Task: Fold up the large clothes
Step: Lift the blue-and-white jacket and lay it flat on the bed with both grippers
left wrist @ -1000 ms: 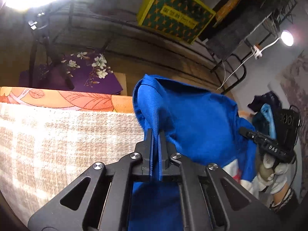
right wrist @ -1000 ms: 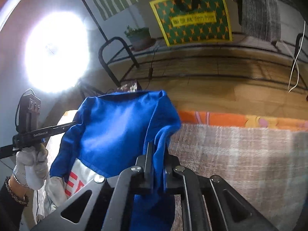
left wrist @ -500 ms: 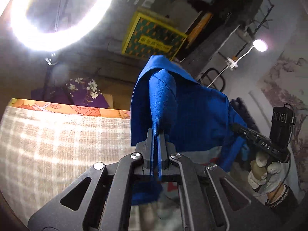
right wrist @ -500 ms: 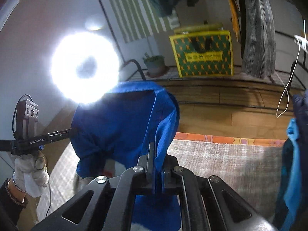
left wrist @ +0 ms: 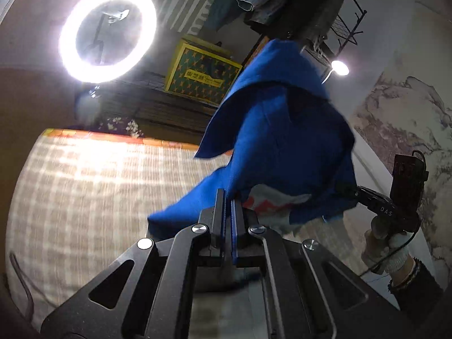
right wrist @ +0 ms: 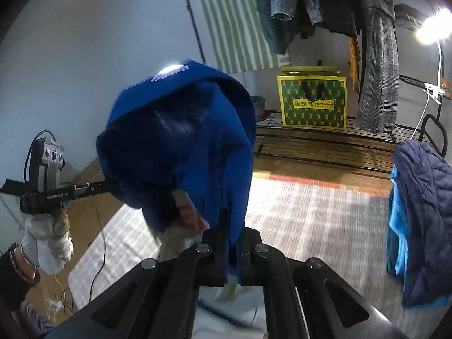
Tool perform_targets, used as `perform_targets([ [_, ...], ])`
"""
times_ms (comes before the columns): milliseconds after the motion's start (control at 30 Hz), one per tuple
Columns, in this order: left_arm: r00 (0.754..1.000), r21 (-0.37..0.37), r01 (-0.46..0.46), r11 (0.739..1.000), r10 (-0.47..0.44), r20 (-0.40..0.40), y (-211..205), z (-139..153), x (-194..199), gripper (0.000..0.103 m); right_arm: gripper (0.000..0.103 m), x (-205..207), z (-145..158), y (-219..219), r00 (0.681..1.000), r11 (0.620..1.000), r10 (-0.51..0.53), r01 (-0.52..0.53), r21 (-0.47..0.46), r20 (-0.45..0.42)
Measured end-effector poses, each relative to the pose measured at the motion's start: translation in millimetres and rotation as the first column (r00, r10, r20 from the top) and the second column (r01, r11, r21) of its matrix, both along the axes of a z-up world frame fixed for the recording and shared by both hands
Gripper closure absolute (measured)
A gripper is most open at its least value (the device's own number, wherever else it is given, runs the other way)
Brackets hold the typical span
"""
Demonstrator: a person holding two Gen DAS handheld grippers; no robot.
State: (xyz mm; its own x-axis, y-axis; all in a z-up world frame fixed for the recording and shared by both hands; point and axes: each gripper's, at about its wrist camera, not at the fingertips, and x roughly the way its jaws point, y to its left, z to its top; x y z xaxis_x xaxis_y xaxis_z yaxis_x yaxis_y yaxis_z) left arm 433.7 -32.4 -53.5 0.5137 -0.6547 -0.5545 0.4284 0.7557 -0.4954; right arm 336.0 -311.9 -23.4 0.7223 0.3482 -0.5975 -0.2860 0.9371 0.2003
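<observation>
While clamped; blue garment [left wrist: 282,141] billows above left hand-held gripper [left wrist: 228,214]

ring light [left wrist: 107,29] glaring on a pale wall, clothes [right wrist: 375,50] hanging over a black wire rack [right wrist: 325,144], wooden floor [right wrist: 325,173], checked mat [left wrist: 84,186]

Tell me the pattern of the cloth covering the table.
A beige and white check on the table cloth, clearest in the left wrist view.

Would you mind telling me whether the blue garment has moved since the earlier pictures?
Yes. The blue garment has gone up: a second ago its top lay below the yellow-green bag in the left wrist view; now it tops it, clear of the checked cloth.
</observation>
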Motion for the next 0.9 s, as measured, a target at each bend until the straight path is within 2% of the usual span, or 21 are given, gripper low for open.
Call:
perform_targets([
  [133, 1.0, 0.004, 0.007, 1.0, -0.007, -0.007, 14, -11, -40, 0.103, 0.103, -45, -11, 6, 1.0, 0.999, 0.012, -0.012, -0.03, -0.008],
  [300, 1.0, 0.017, 0.016, 1.0, -0.016, -0.013, 25, -32, -89, 0.103, 0.103, -95, -40, 3, 0.999, 0.999, 0.018, -0.02, -0.03, -0.045],
  [433, 0.998, 0.07, 0.033, 0.997, -0.029, -0.053, 27, -62, -124, 0.103, 0.103, -125, -70, -6, 0.995, 1.0, 0.016, -0.019, -0.024, -0.1],
  [533, 0.995, 0.124, 0.056, 0.991, -0.044, -0.094, 30, -83, -142, 0.103, 0.096, -149, -84, -12, 0.993, 0.999, -0.004, -0.003, -0.055, -0.12],
  [567, 0.993, 0.149, 0.058, 0.987, -0.041, -0.108, 32, -88, -151, 0.103, 0.091, -155, -85, -13, 0.993, 0.998, -0.008, 0.001, -0.064, -0.117],
  [600, 0.991, 0.168, 0.057, 0.984, -0.036, -0.127, 34, -93, -158, 0.103, 0.077, -164, -85, -16, 0.994, 0.998, -0.011, 0.003, -0.065, -0.113],
  [633, 0.99, 0.175, 0.057, 0.983, -0.033, -0.139, 36, -95, -164, 0.103, 0.072, -172, -83, -19, 0.994, 0.998, -0.014, 0.007, -0.06, -0.104],
  [733, 0.991, 0.203, 0.038, 0.979, -0.012, -0.13, 48, -91, -189, 0.103, 0.071, -198, -71, -28, 0.997, 0.999, -0.017, 0.015, -0.036, -0.077],
  [900, 0.995, 0.195, 0.018, 0.981, 0.001, -0.096, 68, -66, -225, 0.103, 0.071, -237, -33, -43, 1.0, 1.0, -0.01, 0.01, -0.001, -0.014],
])
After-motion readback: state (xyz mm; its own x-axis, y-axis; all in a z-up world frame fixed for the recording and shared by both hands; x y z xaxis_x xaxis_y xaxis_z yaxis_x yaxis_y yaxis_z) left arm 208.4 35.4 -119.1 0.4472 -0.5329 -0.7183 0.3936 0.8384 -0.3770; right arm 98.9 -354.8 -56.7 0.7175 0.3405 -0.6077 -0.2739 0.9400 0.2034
